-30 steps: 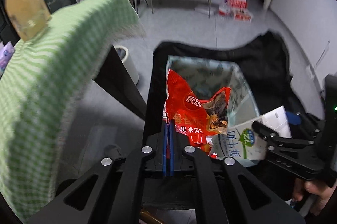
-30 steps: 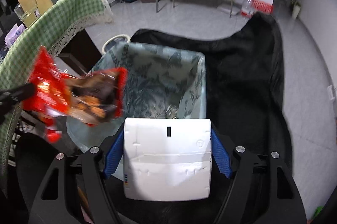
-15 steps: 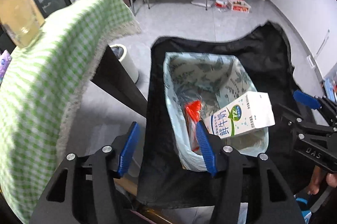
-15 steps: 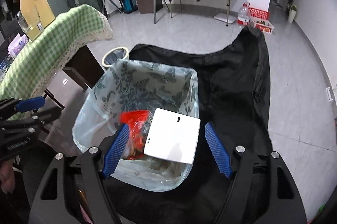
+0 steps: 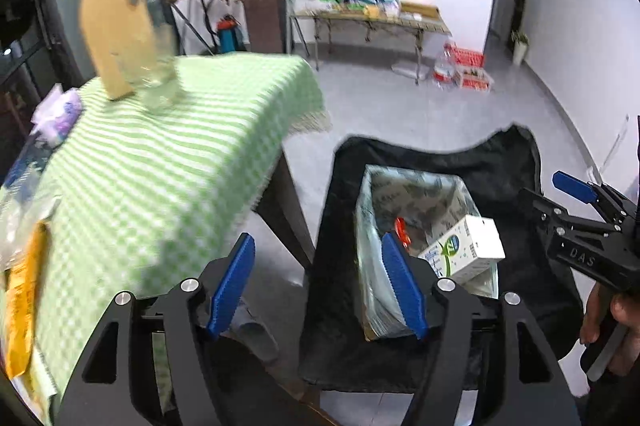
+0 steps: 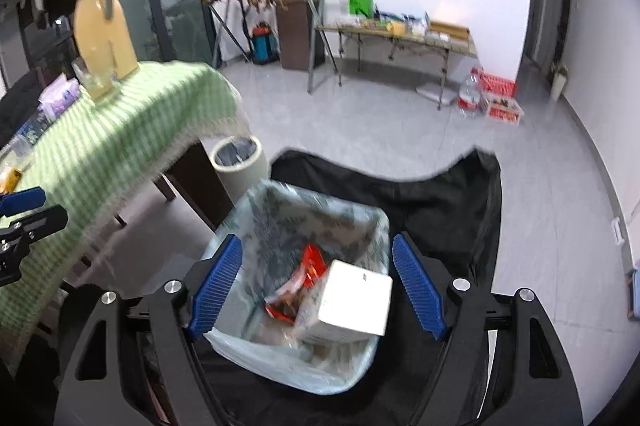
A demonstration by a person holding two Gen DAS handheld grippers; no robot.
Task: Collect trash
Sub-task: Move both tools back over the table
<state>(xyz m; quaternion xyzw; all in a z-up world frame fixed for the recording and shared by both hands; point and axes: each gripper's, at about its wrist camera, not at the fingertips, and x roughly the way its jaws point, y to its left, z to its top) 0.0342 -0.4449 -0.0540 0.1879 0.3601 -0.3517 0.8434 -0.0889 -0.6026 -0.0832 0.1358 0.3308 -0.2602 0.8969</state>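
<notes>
A patterned trash bag (image 6: 352, 222) sits open on a black chair (image 6: 456, 197). Inside it lie a white milk carton (image 6: 354, 302) and a red snack wrapper (image 6: 306, 274). They also show in the left wrist view: bag (image 5: 412, 185), carton (image 5: 468, 250), wrapper (image 5: 401, 229). My right gripper (image 6: 318, 286) is open and empty above the bag. My left gripper (image 5: 318, 284) is open and empty, above the gap between the table and the chair. An orange packet (image 5: 22, 302) lies on the table's near left.
A table with a green checked cloth (image 5: 152, 161) stands left of the chair, with a yellow pitcher (image 5: 116, 33), a glass and a tissue pack (image 5: 56, 113) on it. A small white bin (image 6: 240, 161) stands on the floor by the table leg. Open grey floor lies beyond.
Both grippers opened and let go of the wrapper and the carton, which fell into the bag. Both grippers have since lifted and pulled back; the left one has swung toward the table.
</notes>
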